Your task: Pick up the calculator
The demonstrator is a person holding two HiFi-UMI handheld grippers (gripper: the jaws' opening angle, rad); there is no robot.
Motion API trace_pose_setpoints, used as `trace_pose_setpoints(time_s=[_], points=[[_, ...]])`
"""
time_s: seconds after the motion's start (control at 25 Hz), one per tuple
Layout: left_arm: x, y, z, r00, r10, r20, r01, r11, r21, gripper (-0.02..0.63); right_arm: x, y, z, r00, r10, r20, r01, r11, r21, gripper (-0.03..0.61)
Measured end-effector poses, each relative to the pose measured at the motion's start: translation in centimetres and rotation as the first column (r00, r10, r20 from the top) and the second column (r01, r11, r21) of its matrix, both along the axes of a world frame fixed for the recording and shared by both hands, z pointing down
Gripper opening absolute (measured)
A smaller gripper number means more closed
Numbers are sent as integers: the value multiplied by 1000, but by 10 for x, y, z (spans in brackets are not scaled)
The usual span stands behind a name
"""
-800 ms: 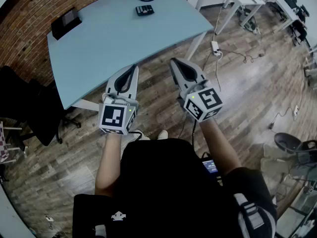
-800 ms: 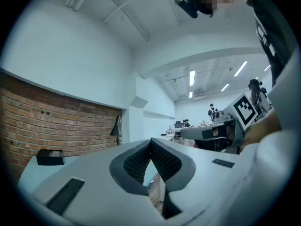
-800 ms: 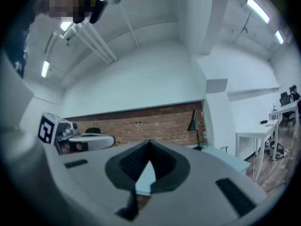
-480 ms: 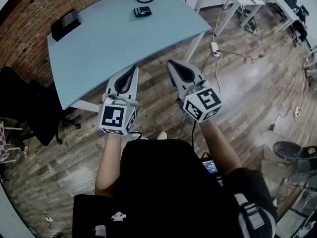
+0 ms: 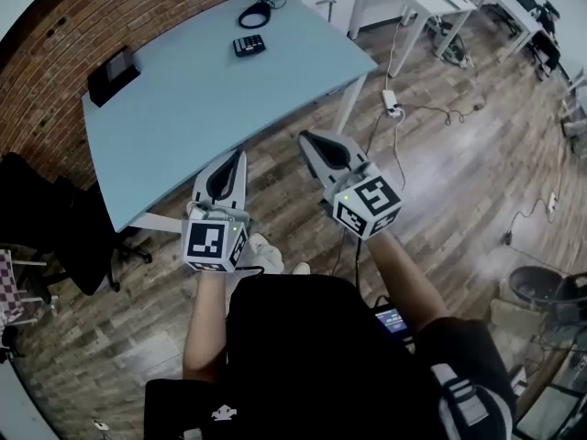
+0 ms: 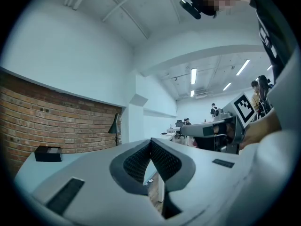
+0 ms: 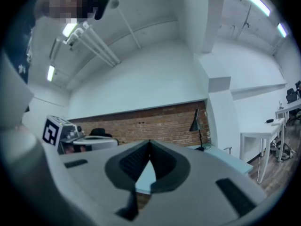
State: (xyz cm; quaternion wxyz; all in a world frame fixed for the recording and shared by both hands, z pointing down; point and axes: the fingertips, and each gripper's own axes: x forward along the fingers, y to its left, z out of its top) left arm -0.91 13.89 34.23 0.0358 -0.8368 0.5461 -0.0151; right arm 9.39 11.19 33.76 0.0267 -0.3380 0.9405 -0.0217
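Brick wall (image 5: 55,53), wood floor (image 5: 440,181); pale blue surface (image 5: 183,108) fills upper left of head view. Since the earlier shots, surface and calculator (image 5: 249,45) have slid lower in frame, so the person reads as closing in: approach only, no reach yet. Both closed and empty: left tool (image 5: 238,157), right tool (image 5: 307,140), level over floor, short of the near edge. The calculator lies flat near the far edge, upper middle of frame. Long axis runs across frame, right end slightly higher. Display end too small to tell.
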Motion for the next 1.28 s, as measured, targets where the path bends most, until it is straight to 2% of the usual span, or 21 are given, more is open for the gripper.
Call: trace_pose_setpoints(time_s=[0.48, 1.04, 1.28], points=[[6, -46, 10, 999, 17, -35, -18, 1000, -24, 9, 1, -43, 12, 1000, 11, 7, -11, 999, -33, 3], [-20, -113, 14, 999, 19, -31, -20, 999, -50, 9, -24, -107, 14, 1000, 21, 7, -21, 998, -54, 3], [-36, -135, 19, 998, 25, -49, -28, 997, -67, 9, -27, -133, 13, 998, 64, 2, -64, 996, -60, 3]])
